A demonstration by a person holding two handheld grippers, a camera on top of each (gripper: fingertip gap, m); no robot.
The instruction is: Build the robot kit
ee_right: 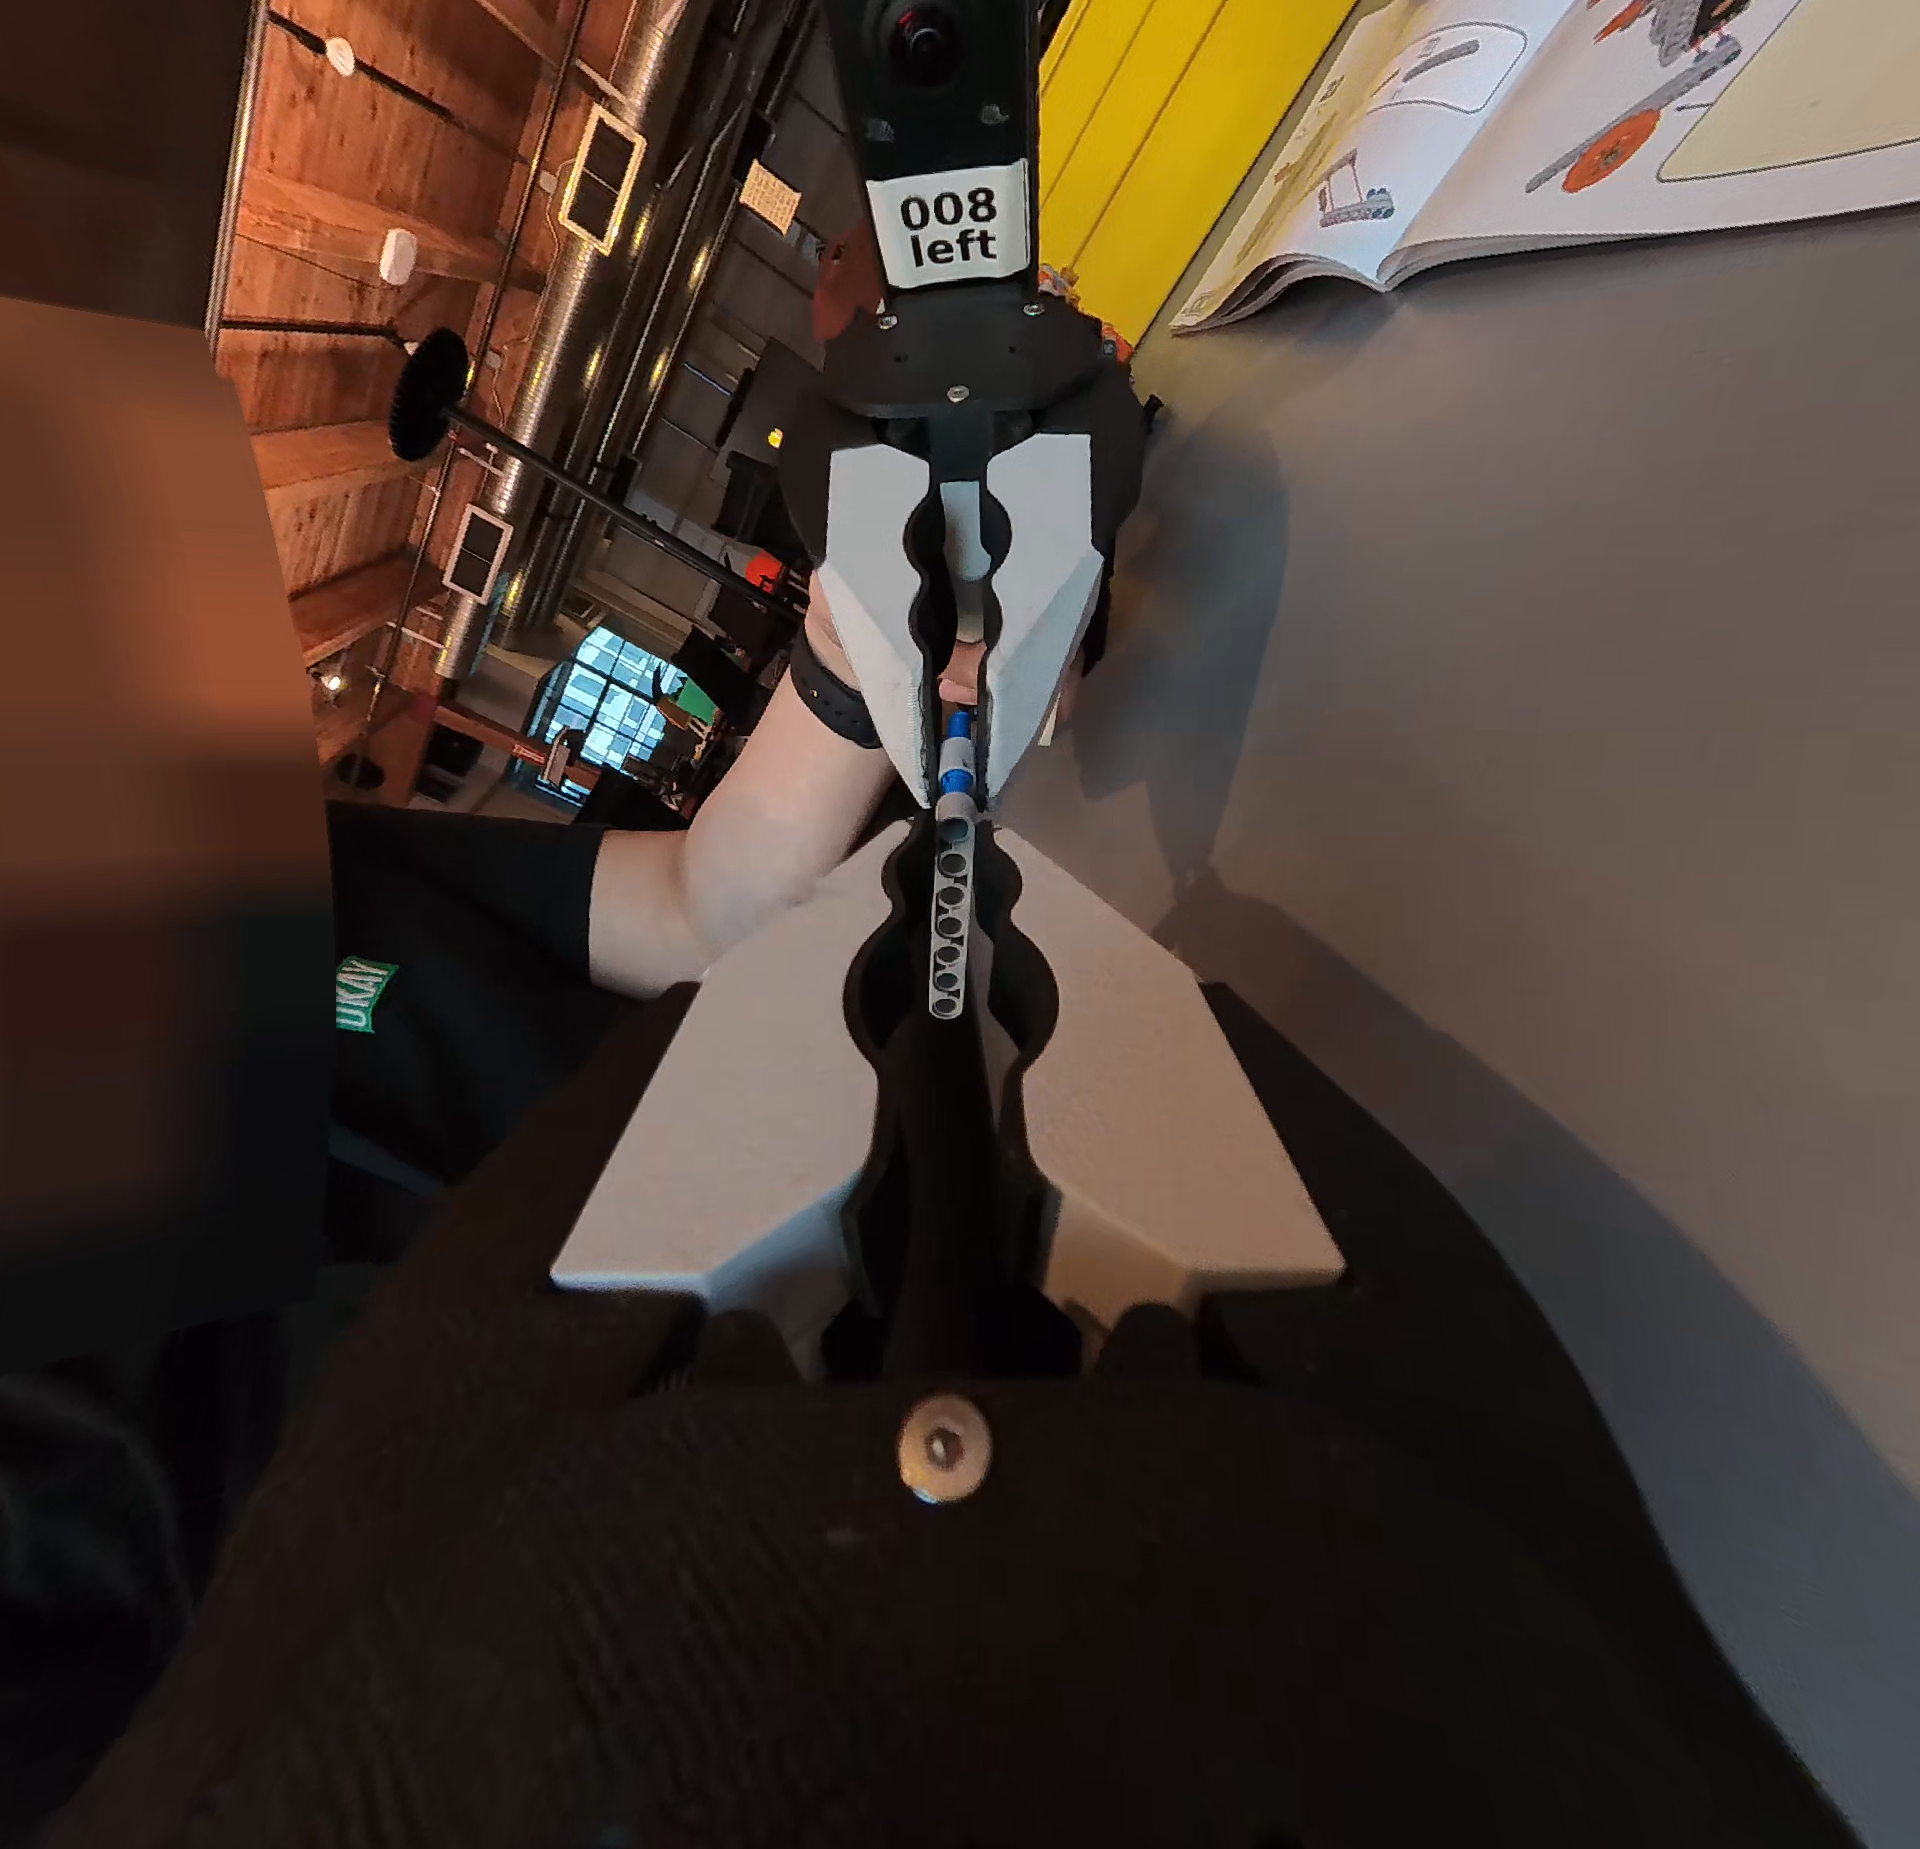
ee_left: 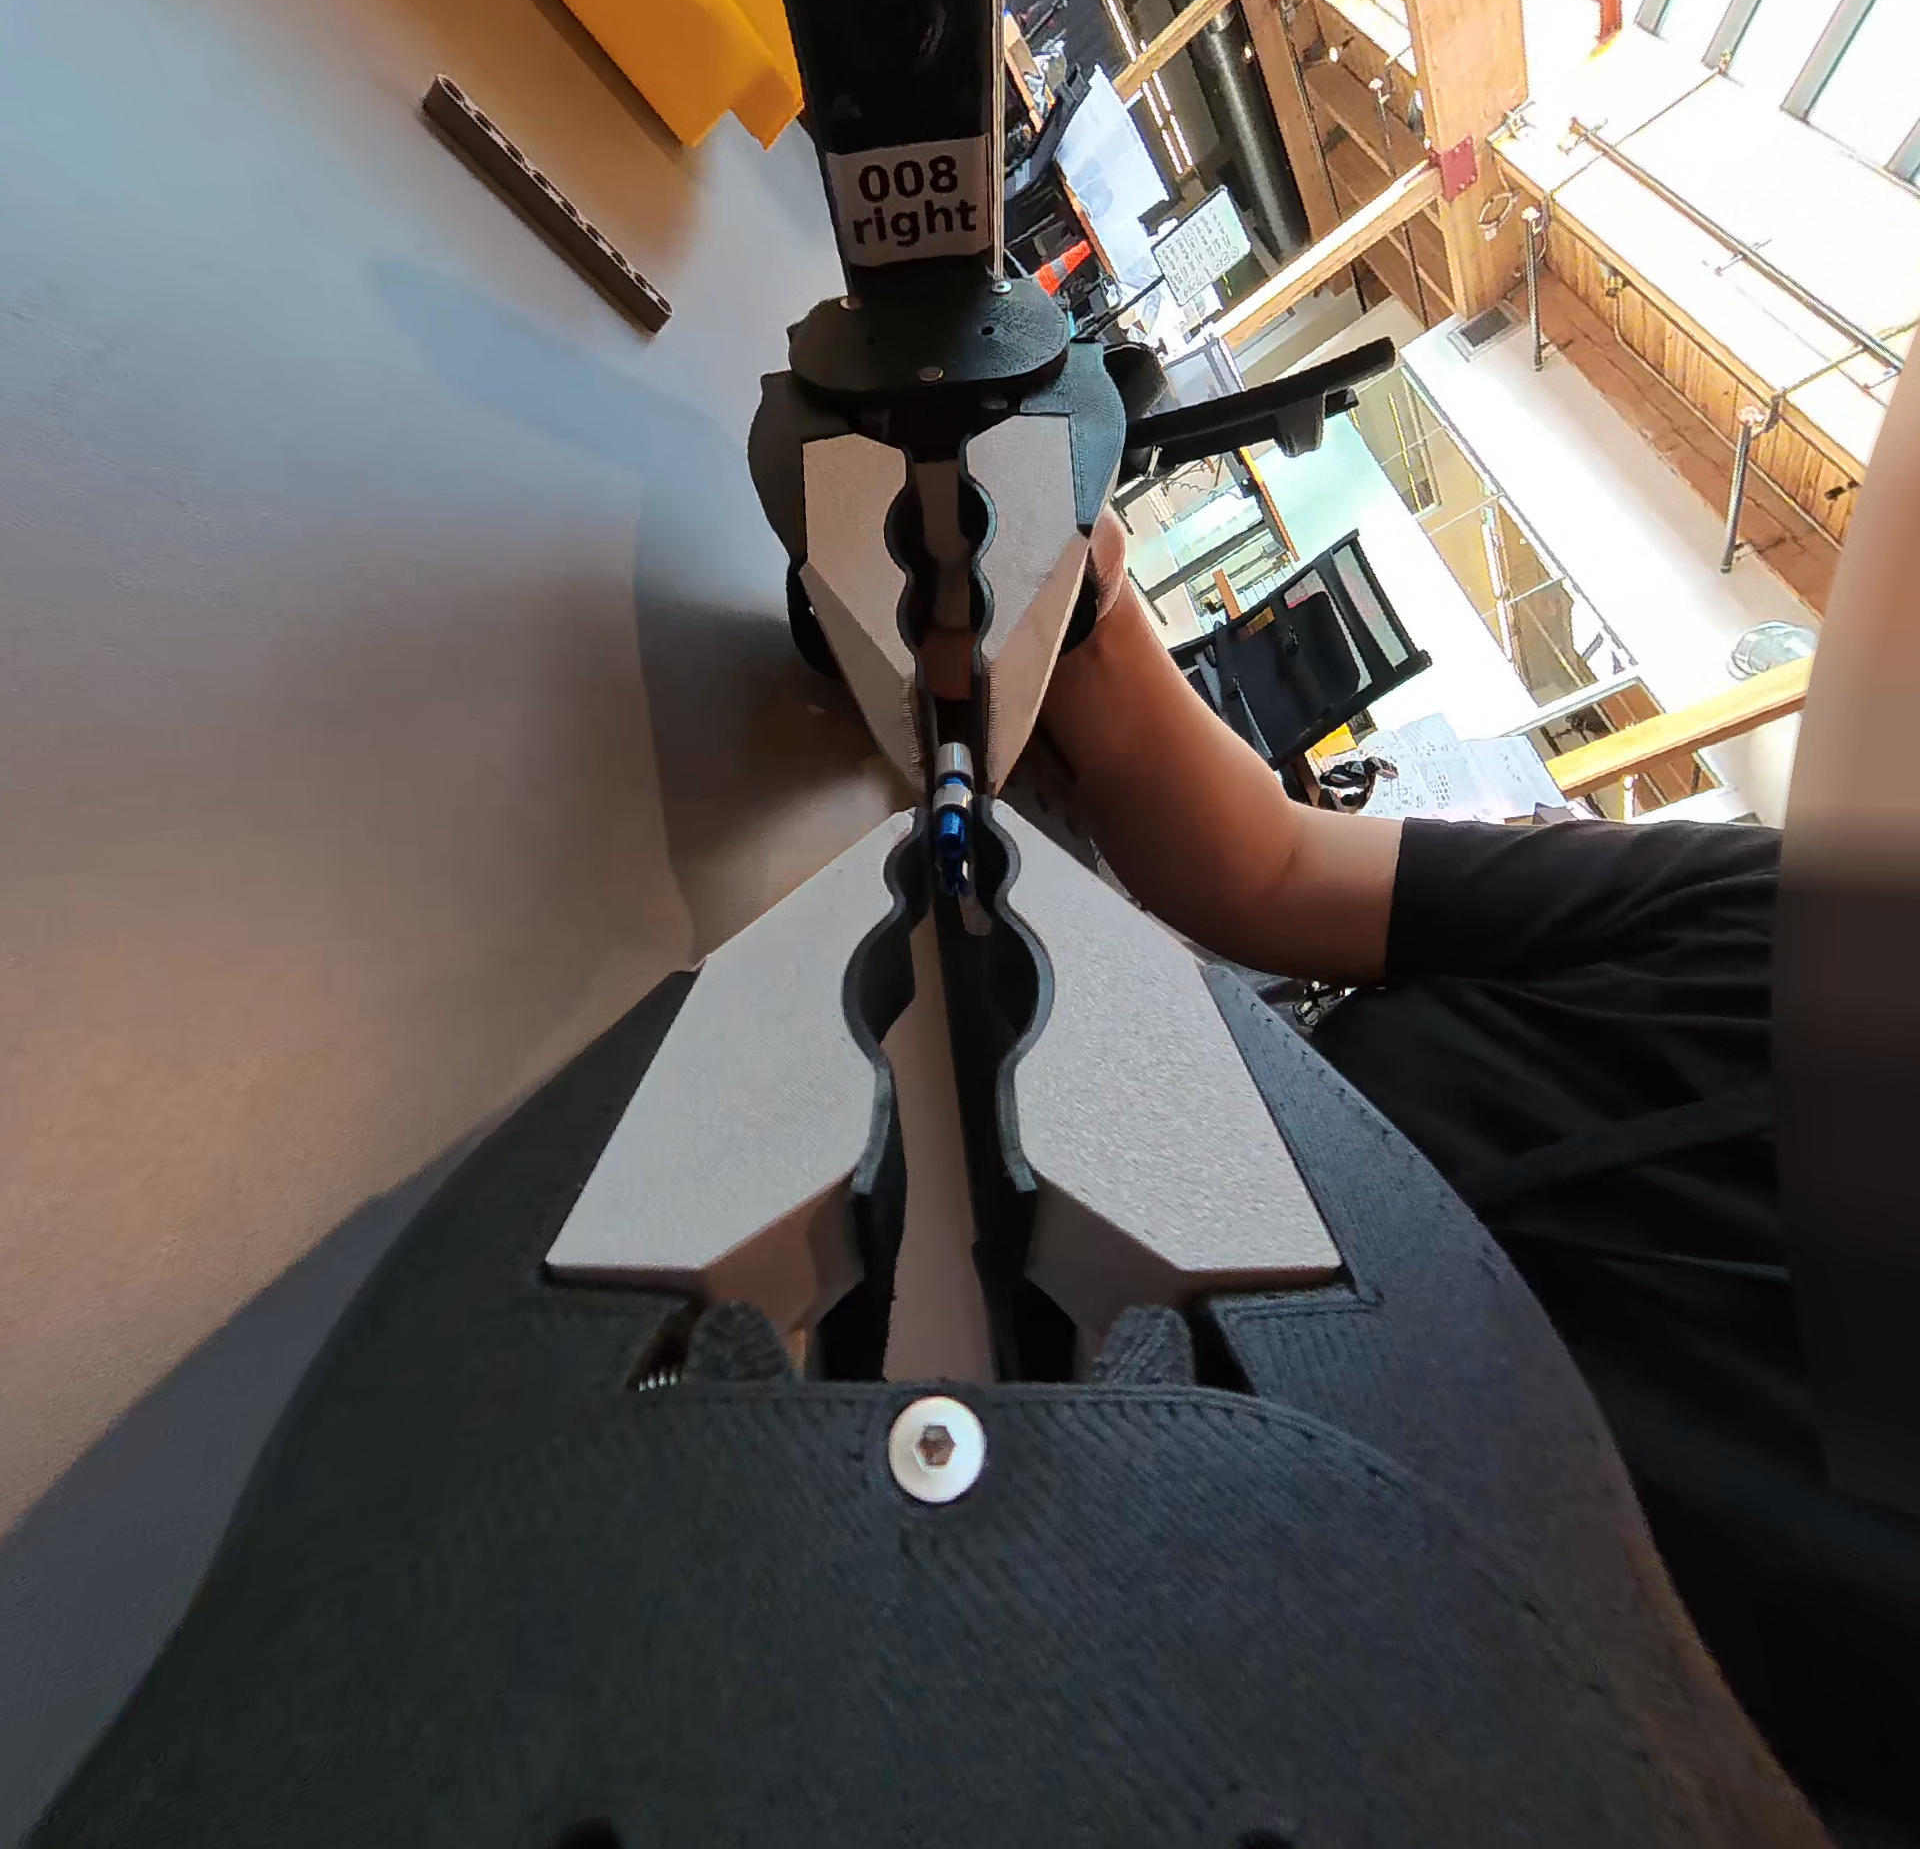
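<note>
The left gripper (ee_left: 951,843) is pressed together on a small blue pin (ee_left: 951,849), and the right gripper (ee_right: 961,843) pinches a grey beam with holes (ee_right: 951,926) at its tip. Both are held tip to tip above the grey bench (ee_right: 1507,656), the pin meeting the beam end. An open booklet (ee_right: 1558,137) lies at the bench's far edge beside a yellow box (ee_right: 1174,85); a second brown beam (ee_left: 545,204) lies flat on the bench.

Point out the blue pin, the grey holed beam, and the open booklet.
blue pin (ee_left: 950,835): left wrist view, on its blue shaft.
grey holed beam (ee_right: 950,926): right wrist view, mid-length on its holed face.
open booklet (ee_right: 1538,137): right wrist view, on the open page.
</note>
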